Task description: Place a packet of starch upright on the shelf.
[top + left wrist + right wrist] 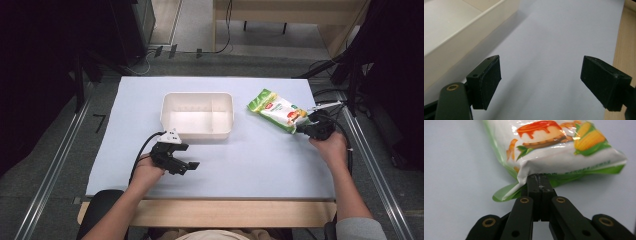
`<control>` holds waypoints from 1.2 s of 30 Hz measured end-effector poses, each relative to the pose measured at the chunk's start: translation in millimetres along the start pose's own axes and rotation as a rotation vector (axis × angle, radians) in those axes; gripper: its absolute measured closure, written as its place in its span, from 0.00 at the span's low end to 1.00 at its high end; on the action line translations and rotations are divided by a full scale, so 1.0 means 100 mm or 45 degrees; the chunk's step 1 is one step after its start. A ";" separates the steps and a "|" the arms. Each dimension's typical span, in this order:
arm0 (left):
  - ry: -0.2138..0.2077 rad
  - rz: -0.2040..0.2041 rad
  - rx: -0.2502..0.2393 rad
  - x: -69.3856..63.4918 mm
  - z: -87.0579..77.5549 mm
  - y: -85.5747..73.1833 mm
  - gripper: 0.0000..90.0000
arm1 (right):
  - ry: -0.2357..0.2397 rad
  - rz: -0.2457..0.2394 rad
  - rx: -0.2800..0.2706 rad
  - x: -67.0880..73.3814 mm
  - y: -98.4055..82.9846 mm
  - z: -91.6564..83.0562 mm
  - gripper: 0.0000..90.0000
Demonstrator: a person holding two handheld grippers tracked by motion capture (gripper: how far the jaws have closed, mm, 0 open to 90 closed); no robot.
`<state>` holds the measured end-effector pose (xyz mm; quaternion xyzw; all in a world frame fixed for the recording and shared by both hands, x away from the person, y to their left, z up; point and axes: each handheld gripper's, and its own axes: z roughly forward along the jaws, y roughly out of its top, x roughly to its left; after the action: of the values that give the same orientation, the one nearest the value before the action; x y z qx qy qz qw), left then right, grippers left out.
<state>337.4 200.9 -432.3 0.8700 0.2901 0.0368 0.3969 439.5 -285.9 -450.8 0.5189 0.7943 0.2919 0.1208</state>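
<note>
Two grippers work over the pale blue desk point(250, 160): the right gripper point(539, 180) has its jaws pressed together on the lower edge of a green-and-white snack bag point(564, 147) lying right of the white tray point(220, 134); the left gripper point(541, 82), jaws spread wide, hovers just beside the tray's near wall

We see a green-and-white snack bag point(276, 110) printed with yellow corn and a red-topped pudding, a cream-white plastic bin point(197, 116), a pale lavender tabletop point(250, 160), and black claws point(539, 185).
</note>
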 end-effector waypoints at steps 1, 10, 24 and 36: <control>-0.001 0.001 0.000 0.00 0.00 0.00 0.19 | 0.012 -0.012 0.003 0.03 0.01 0.01 1.00; -0.002 0.002 0.000 0.00 0.00 0.00 0.19 | 0.097 -0.095 -0.011 0.36 0.11 0.11 1.00; 0.002 -0.002 0.004 0.00 -0.01 -0.02 0.19 | 0.159 -0.105 -0.051 0.66 0.32 0.24 1.00; 0.022 -0.020 -0.004 0.00 -0.05 -0.06 0.19 | 0.065 0.065 -0.159 0.26 0.60 -0.01 0.85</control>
<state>333.0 207.4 -433.3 0.8668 0.3004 0.0414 0.3960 472.9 -246.1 -411.5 0.5229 0.7639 0.3570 0.1253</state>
